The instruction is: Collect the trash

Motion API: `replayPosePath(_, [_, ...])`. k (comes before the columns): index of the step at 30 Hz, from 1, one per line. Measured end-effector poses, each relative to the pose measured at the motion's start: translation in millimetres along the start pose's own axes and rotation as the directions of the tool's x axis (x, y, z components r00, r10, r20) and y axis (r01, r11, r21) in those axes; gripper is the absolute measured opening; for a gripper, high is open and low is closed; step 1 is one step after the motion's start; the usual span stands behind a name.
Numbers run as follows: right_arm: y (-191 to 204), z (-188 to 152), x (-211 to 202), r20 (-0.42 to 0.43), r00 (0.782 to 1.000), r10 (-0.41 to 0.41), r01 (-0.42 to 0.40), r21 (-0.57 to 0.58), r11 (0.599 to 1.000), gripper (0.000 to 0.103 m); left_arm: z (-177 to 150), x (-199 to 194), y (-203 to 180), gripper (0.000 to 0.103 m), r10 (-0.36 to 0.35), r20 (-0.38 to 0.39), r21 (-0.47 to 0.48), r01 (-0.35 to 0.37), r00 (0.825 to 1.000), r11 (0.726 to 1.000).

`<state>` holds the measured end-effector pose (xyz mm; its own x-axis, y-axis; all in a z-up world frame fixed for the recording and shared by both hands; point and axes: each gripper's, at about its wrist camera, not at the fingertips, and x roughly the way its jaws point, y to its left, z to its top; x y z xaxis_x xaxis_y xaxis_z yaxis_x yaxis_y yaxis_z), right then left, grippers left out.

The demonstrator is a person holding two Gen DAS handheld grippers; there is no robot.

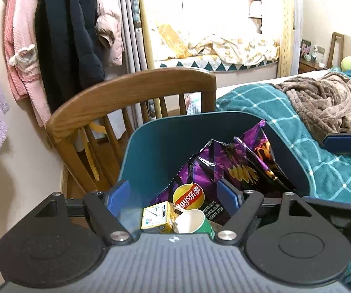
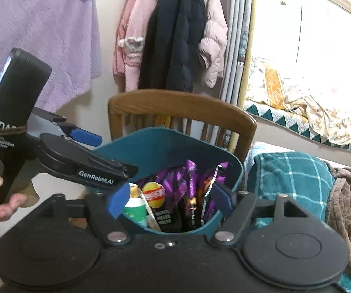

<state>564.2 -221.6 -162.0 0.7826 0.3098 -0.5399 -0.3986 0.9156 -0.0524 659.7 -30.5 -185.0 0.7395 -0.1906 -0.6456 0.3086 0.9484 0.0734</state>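
Observation:
A teal trash bin stands in front of a wooden chair. It holds purple Lay's chip bags, a yellow drink carton and a green paper cup. My left gripper is open and empty just above the bin's near rim. My right gripper is open and empty over the bin's near edge. The left gripper body shows at the left in the right wrist view, held by a hand.
A wooden chair stands behind the bin. Coats hang on the wall at left. A bed with a teal checked blanket and brown throw lies to the right. A window seat with bedding is behind.

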Motion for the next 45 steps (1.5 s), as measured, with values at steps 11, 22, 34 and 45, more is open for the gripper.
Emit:
replayPosePath(11, [21, -1, -38, 0.075, 0.997, 0.003, -0.002, -0.003, 1.0, 0.087, -14, -50, 13, 0.082, -0.007, 0.069, -0.011, 0.008, 0.998, 1.0])
replayPosePath(22, [32, -11, -65, 0.124, 0.992, 0.013, -0.017, 0.032, 0.999, 0.103, -41, -97, 17, 0.101, -0.059, 0.135, -0.038, 0.064, 0.989, 0.997])
replayPosePath(34, [40, -23, -86, 0.153, 0.988, 0.008, -0.018, 0.067, 0.998, 0.103, -60, -127, 20, 0.103, -0.022, 0.173, -0.052, 0.032, 0.985, 0.998])
replayPosePath(45, [45, -18, -102, 0.16, 0.987, -0.01, 0.001, 0.057, 0.998, 0.103, -54, -138, 15, 0.103, -0.005, 0.159, -0.055, 0.014, 0.987, 0.998])
